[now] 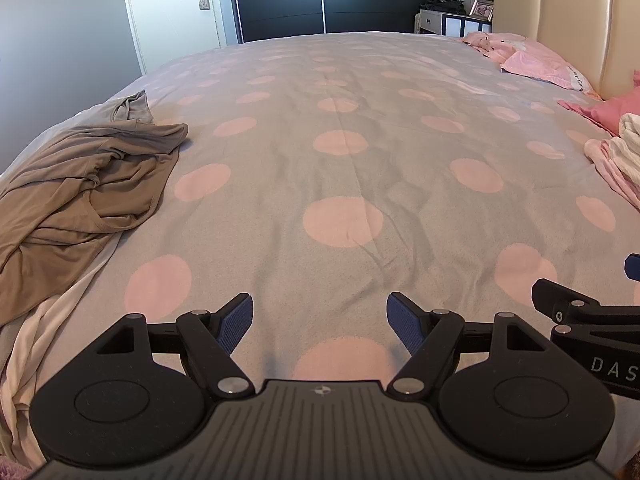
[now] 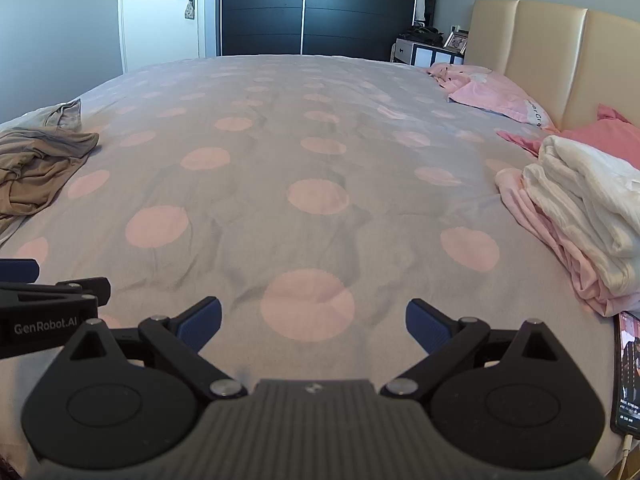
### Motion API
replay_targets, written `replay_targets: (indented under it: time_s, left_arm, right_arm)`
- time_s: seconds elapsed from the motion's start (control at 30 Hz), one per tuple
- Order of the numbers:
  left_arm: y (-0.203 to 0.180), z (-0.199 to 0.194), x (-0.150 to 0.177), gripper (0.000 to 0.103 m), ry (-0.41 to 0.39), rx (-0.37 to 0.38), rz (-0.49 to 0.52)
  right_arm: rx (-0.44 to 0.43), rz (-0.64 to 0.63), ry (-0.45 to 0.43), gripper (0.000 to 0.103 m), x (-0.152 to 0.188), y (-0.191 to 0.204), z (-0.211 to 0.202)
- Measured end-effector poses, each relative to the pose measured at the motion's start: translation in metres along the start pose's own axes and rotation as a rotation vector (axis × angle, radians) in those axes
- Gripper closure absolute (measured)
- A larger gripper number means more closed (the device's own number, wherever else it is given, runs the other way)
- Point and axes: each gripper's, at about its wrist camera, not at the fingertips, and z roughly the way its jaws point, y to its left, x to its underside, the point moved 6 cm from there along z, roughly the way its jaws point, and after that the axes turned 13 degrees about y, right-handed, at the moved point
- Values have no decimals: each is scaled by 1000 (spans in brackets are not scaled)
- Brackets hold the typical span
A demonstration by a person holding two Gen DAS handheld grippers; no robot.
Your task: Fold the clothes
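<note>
Grey bedding with large pink dots covers the bed [image 1: 340, 92], and both tools hang over its near part. From the left wrist view, the left hand-held gripper [image 1: 320, 322] sits at six o'clock, its blue pads [image 1: 236, 320] spread wide apart with only the dotted cover between them; it has hold of nothing. At three to four o'clock in that view the black body of the right hand-held gripper [image 2: 314, 322] pokes in from the edge. In its own view its jaws also stand wide apart and empty, over a pink dot.

A crumpled tan garment [image 1: 80, 196] lies at nine o'clock on the left edge of the bed, unfolded, well apart from both tools, with a cream cloth [image 1: 32, 344] trailing beneath it toward seven o'clock. At three o'clock in the right wrist view a folded stack of white and pale pink clothes [image 2: 580, 216] rests on the cover near the cream headboard [image 2: 560, 64]. A pink pillow [image 2: 500, 96] lies at two o'clock. A phone [image 2: 628, 372] lies at four o'clock, just beside the stack. A dark wardrobe [image 2: 320, 20] stands at twelve o'clock
</note>
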Motion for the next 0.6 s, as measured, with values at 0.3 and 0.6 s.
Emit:
replay_targets:
  time_s: [0.3,0.6]
  left_arm:
    - [1,0,0,30,2,0,0]
    - [0,0,0,30,3,-1,-2]
  right_arm:
    - [1,0,0,3,0,0,1]
    - [-1,3,2,3,1,-2,1]
